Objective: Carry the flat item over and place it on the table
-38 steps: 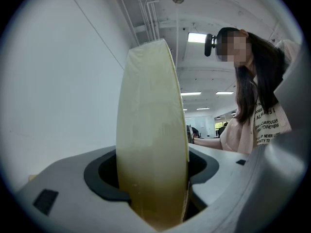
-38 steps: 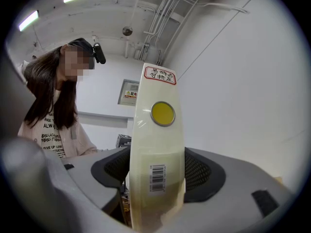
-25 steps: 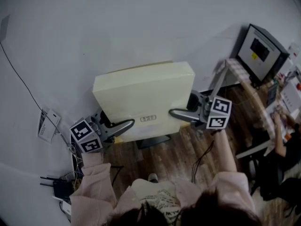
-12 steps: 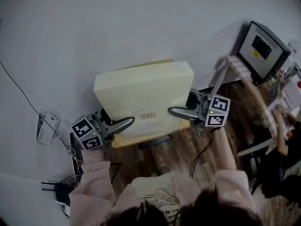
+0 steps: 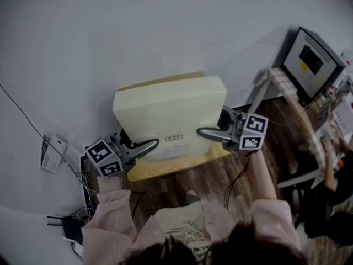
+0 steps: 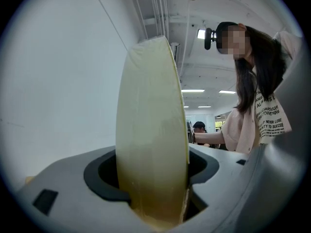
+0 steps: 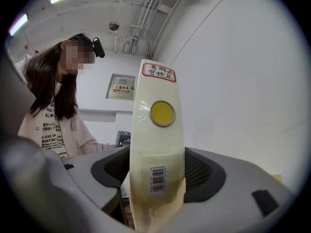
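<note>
Out in front of the person, near the white wall, the flat cream box [image 5: 168,112] was pinched from both sides. The left hand-held gripper [image 5: 138,142] had its jaws clamped over the box's left edge, and the right hand-held gripper [image 5: 212,127] had the right edge, both spread fairly wide around its thickness. The box sat just over a small wooden surface [image 5: 165,167]; couldn't tell if it was touching. The right edge had a round yellow sticker [image 7: 162,113] and a barcode [image 7: 157,179]. A monitor [image 5: 311,59] was off at the far right.
</note>
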`<state>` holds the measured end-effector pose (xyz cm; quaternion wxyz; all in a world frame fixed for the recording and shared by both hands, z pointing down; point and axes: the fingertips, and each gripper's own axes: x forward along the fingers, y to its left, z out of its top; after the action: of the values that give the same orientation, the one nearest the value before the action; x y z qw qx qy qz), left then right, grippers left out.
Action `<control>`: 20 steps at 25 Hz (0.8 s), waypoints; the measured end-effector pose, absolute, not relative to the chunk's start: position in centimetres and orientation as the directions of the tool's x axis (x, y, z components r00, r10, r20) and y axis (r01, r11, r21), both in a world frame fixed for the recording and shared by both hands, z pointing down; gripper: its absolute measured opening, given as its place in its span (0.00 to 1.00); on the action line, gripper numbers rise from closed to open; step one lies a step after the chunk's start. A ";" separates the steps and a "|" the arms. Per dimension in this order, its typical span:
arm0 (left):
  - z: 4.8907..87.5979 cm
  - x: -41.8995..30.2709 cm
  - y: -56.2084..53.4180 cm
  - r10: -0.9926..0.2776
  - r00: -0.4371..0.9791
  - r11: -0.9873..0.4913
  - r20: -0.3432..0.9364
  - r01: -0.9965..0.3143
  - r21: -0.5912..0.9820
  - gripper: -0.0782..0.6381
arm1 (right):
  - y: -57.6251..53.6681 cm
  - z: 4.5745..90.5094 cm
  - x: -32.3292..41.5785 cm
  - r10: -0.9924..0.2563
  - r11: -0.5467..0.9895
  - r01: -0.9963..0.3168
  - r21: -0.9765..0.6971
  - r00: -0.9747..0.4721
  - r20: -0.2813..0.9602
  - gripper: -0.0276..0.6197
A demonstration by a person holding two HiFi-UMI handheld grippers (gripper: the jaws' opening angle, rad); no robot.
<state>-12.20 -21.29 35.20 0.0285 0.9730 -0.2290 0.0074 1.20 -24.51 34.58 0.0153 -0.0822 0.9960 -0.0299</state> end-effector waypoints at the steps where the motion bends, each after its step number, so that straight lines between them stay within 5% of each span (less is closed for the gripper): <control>1: 35.4 -12.2 -21.7 -0.450 0.893 -0.891 0.030 -0.451 0.052 0.58 | -25.0 34.7 1.2 -0.160 0.985 -0.158 -0.062 -0.987 -0.024 0.53; 20: 38.4 -11.0 -29.0 -0.512 0.852 -0.849 0.114 -0.522 0.086 0.59 | -32.9 38.1 1.9 -0.092 0.990 -0.094 -0.100 -0.995 0.025 0.54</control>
<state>-11.04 -28.96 38.39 0.0570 0.9605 -0.2690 0.0432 1.90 -32.89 38.10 -0.0101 -0.0467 0.9976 -0.0507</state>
